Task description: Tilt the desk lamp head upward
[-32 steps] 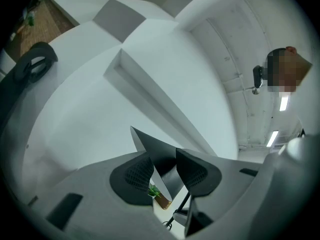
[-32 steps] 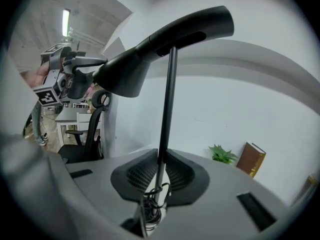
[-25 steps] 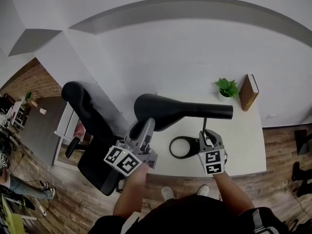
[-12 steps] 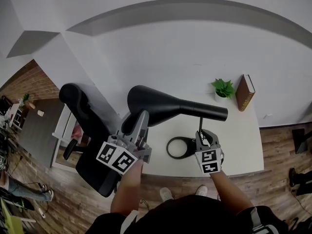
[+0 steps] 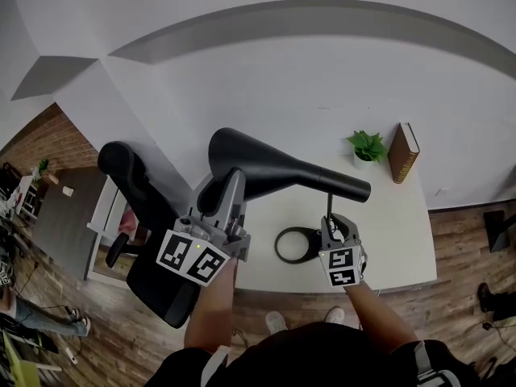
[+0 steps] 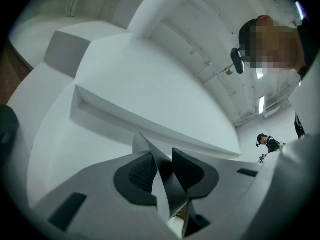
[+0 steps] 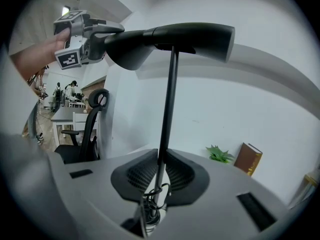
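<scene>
A black desk lamp stands on the white desk (image 5: 395,232), with a ring base (image 5: 297,244), a thin stem (image 5: 329,208) and a long cone head (image 5: 266,168). My left gripper (image 5: 230,208) reaches up to the wide end of the head. Its jaws are closing, and the thin rim of the lamp head (image 6: 161,196) sits between the pads of the left gripper (image 6: 167,166) and touches both. My right gripper (image 5: 339,232) is low on the stem. In its own view the right gripper (image 7: 161,171) is shut on the stem (image 7: 169,99), under the lamp head (image 7: 165,36).
A small potted plant (image 5: 368,145) and a brown book (image 5: 403,153) stand at the desk's back right, against the white wall. A black office chair (image 5: 141,208) is at the desk's left end. A cable (image 7: 150,204) coils at the foot of the stem.
My left gripper has moved further onto the wide end of the lamp head and its jaws have narrowed on the rim. That end now sits slightly higher. The right gripper keeps its hold on the stem.
</scene>
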`<action>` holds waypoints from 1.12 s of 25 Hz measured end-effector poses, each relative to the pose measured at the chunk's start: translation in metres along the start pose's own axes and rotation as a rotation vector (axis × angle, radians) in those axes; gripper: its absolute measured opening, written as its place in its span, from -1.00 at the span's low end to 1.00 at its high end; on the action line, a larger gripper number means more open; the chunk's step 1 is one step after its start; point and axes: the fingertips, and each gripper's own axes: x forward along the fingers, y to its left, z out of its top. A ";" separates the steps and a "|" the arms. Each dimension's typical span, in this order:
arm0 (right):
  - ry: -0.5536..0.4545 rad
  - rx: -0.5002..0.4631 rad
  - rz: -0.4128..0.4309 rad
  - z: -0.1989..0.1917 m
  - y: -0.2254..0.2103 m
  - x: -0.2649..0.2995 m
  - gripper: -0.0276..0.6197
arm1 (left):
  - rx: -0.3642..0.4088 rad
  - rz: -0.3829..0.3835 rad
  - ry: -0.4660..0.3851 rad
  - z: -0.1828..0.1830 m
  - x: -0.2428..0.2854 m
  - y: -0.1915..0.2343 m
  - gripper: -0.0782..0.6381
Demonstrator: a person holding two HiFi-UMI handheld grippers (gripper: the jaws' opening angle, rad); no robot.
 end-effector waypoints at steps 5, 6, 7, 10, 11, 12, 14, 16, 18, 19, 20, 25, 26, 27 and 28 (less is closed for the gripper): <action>0.022 0.005 -0.014 -0.001 -0.003 0.001 -0.79 | 0.066 -0.005 0.012 0.010 0.010 -0.012 -0.54; 0.026 0.007 -0.016 -0.001 -0.003 0.000 -0.79 | 0.078 -0.008 0.022 0.011 0.012 -0.014 -0.54; 0.027 0.011 -0.017 -0.001 -0.002 0.000 -0.79 | 0.087 -0.011 0.030 0.013 0.013 -0.016 -0.54; 0.023 0.018 -0.022 0.001 -0.001 -0.001 -0.79 | 0.107 -0.019 0.040 0.019 0.015 -0.020 -0.54; 0.022 0.018 -0.023 0.001 -0.001 -0.001 -0.79 | 0.109 -0.020 0.041 0.019 0.015 -0.020 -0.54; 0.022 0.015 -0.024 0.001 -0.001 -0.001 -0.79 | 0.108 -0.020 0.041 0.019 0.015 -0.019 -0.54; 0.025 0.008 -0.026 0.000 -0.002 -0.001 -0.79 | 0.101 -0.020 0.039 0.019 0.014 -0.019 -0.55; 0.025 0.023 -0.033 0.000 -0.002 -0.001 -0.79 | 0.085 -0.023 0.031 0.018 0.013 -0.018 -0.55; 0.027 0.028 -0.046 0.000 -0.002 -0.001 -0.79 | 0.063 -0.027 0.016 0.018 0.011 -0.017 -0.55; 0.029 0.026 -0.050 0.001 -0.003 -0.001 -0.79 | 0.059 -0.027 0.008 0.018 0.010 -0.017 -0.55; 0.029 0.024 -0.048 0.001 -0.002 -0.001 -0.79 | 0.061 -0.026 0.001 0.018 0.009 -0.017 -0.55; 0.065 -0.006 -0.004 -0.002 0.003 -0.004 -0.60 | 0.079 -0.011 -0.039 0.020 0.005 -0.018 -0.41; 0.064 0.007 0.001 -0.002 0.003 -0.006 -0.49 | 0.086 -0.004 -0.046 0.021 0.002 -0.017 -0.33; 0.056 0.026 0.007 -0.002 0.002 -0.008 -0.44 | 0.089 0.003 -0.052 0.021 -0.001 -0.017 -0.27; 0.046 0.043 0.013 -0.001 0.000 -0.011 -0.44 | 0.088 0.011 -0.058 0.022 -0.005 -0.015 -0.25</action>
